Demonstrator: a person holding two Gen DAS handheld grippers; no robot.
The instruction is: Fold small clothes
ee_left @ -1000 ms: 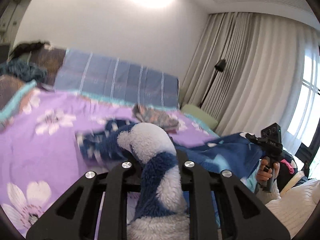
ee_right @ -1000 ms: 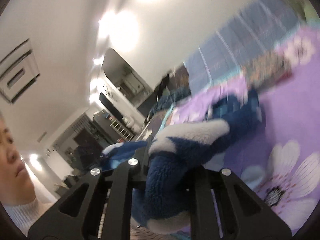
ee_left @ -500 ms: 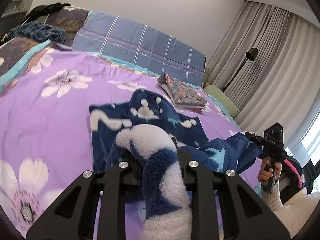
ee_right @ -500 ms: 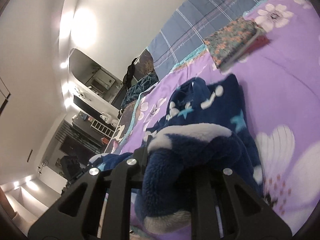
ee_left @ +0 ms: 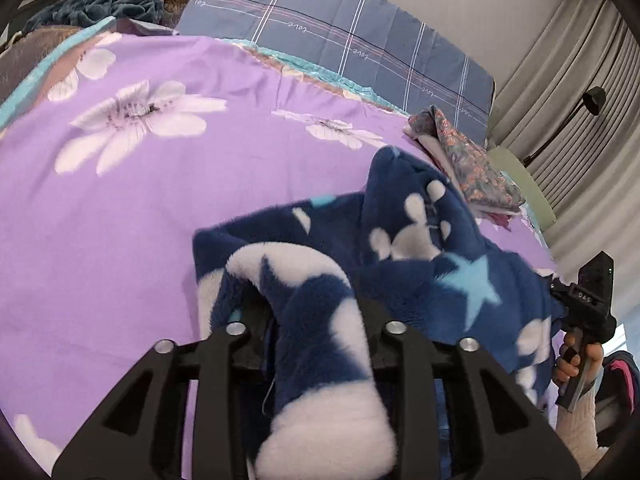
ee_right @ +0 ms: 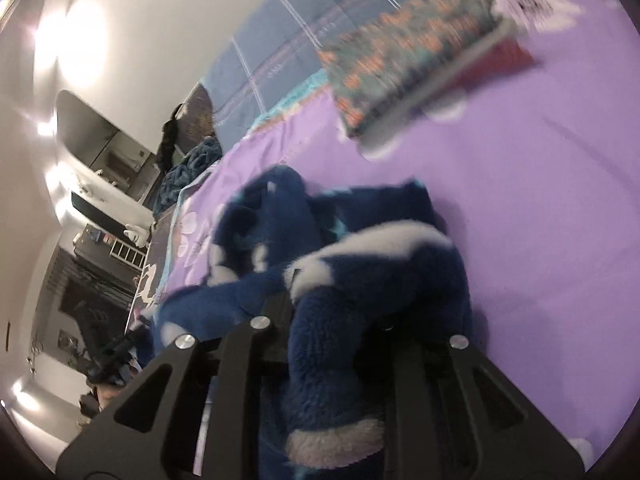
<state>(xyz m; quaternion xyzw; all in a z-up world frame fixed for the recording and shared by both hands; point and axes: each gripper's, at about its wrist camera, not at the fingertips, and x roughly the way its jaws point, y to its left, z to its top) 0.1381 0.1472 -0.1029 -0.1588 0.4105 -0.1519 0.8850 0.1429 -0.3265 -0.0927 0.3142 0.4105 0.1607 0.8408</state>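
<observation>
Lower now than a second ago, the fuzzy blue garment (ee_left: 416,248) comes down onto the purple bedspread (ee_left: 120,208), and its far part already lies there in a lump. Both tongs are closed tight on it. The left gripper (ee_left: 316,344) pinches one fluffy white-and-blue edge, and the right gripper (ee_right: 336,340) pinches another edge. To do this step well, I think the person should pull the two held edges apart so the cloth goes flat, then lay it down smooth before folding. A bump in the middle could make a messy fold. Near the far side sits a folded flowery pile (ee_left: 468,160), close to the garment, so it should not be pushed. A checked blue pillow (ee_left: 340,36) lies further back.
</observation>
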